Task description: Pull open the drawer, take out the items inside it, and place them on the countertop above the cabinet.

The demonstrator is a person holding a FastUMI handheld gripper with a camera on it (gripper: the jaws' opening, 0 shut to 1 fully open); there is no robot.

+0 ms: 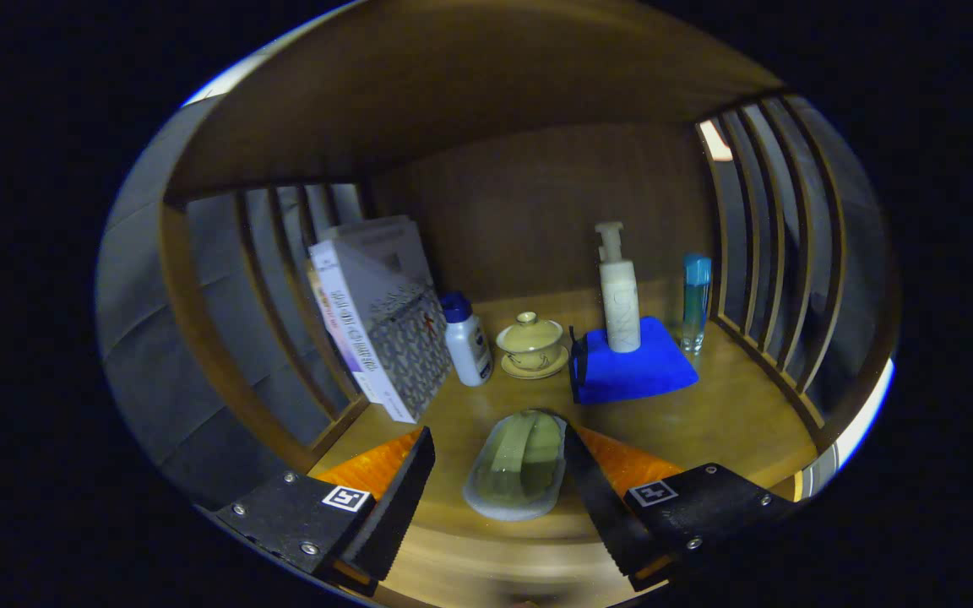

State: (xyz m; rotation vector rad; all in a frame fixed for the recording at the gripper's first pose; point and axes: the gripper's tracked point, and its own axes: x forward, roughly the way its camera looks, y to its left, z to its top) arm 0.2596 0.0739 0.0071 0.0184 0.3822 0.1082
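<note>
An oval pale case with a green insert (519, 469) lies flat on the wooden countertop (731, 414), between my fingers. My gripper (495, 426) is open around it. The right finger (596, 490) sits against the case's right edge, while a gap separates the left finger (398, 498) from its left edge. The case's near end reaches almost to the countertop's front edge.
Beyond the fingers stand leaning books (377, 329), a white bottle with a blue cap (465, 338), a lidded cup on a saucer (530, 342), a pump bottle (619, 291) on a folded blue cloth (634, 367) and a slim blue-capped bottle (695, 300). Wooden slats (769, 253) wall both sides.
</note>
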